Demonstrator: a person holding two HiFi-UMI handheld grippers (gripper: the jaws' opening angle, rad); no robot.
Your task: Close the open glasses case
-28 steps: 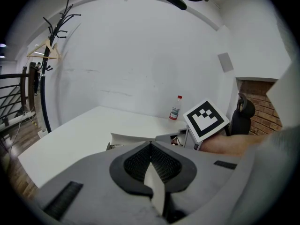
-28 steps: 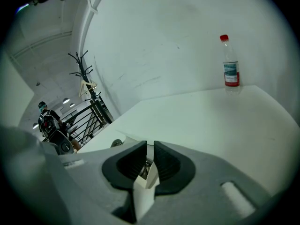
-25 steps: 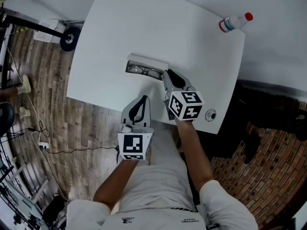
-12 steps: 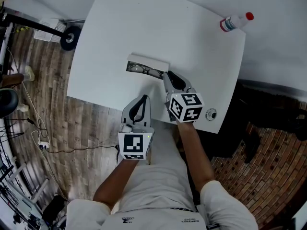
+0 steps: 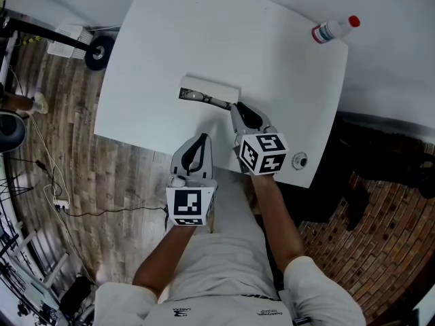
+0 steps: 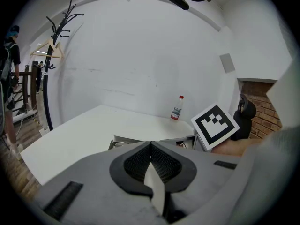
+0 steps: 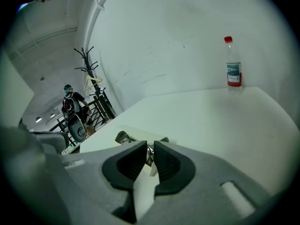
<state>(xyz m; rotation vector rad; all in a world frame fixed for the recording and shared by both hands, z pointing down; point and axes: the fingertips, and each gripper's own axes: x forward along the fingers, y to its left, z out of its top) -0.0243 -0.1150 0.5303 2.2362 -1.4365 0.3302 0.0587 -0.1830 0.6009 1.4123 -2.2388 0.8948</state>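
From the head view, the glasses case (image 5: pixel 207 87) lay near the front of the white table (image 5: pixel 272 60). Its lid had dropped lower than a moment before. The dark strip where the glasses (image 5: pixel 204 100) showed had grown thinner. The right gripper (image 5: pixel 236 107) had slid a little toward the person, and its tip touched the right end of the case. So the closing looked begun but not done. The left gripper (image 5: pixel 202 138) had stayed off the near edge of the table, well away from the case. A plastic bottle (image 5: pixel 333 30) with a red cap lay at the far corner. In the left gripper view, the left gripper (image 6: pixel 151 146) had its dark ribbed pads pressed tight together with nothing in them. The case (image 6: pixel 136 141) was a flat, pale box just past it. The black and white cube (image 6: pixel 214 125) of the other gripper sat to the right. In the right gripper view, the right gripper (image 7: pixel 150 146) had its jaws almost together, with only a thin slit. A pale edge of the case (image 7: pixel 138 129) seemed pinched there. The lid looked smooth, hard and flat, and a shiny round lens (image 7: pixel 123 137) peeked out under it.
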